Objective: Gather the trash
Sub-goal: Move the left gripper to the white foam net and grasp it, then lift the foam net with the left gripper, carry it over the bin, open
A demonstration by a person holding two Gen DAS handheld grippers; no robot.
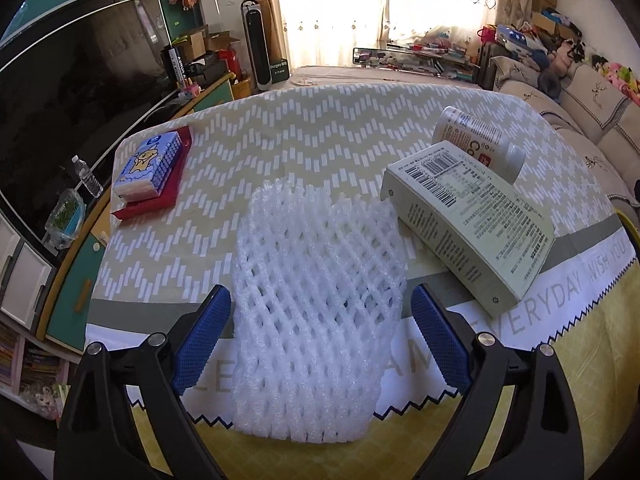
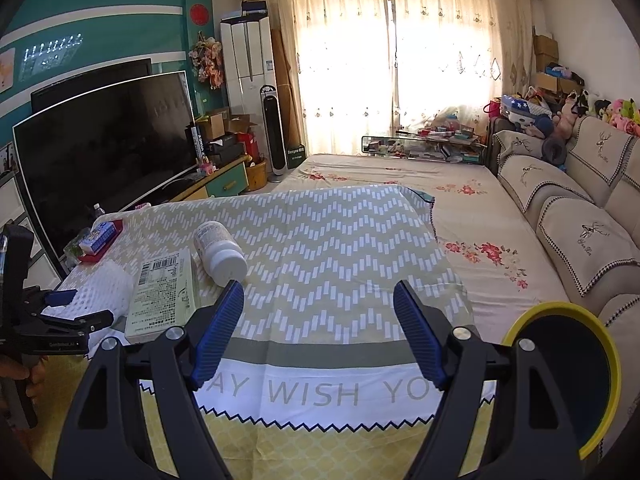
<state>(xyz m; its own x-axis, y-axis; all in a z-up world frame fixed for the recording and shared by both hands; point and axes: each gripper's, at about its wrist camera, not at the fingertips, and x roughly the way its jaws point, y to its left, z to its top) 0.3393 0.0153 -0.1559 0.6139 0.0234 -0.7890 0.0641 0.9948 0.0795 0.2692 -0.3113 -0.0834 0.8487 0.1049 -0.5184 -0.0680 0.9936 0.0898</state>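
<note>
A white foam net sleeve [image 1: 316,300] lies at the near edge of the cloth-covered table [image 1: 280,140]. My left gripper [image 1: 320,294] is open and straddles it, with a blue pad close to each side and no visible squeeze. Right of the sleeve, a pale green carton [image 1: 468,220] leans on a white pill bottle [image 1: 480,140] that lies on its side. In the right wrist view, my right gripper [image 2: 318,288] stands open over bare cloth with nothing between its fingers. The bottle [image 2: 220,252], carton [image 2: 160,296], sleeve [image 2: 104,288] and left gripper [image 2: 80,306] lie to its left.
A tissue pack [image 1: 148,164] rests on a red tray [image 1: 160,196] at the table's far left corner. A round bin with a yellow rim [image 2: 552,306] stands off the table's right side. A large TV [image 2: 108,148] is on the left and a sofa [image 2: 580,240] on the right.
</note>
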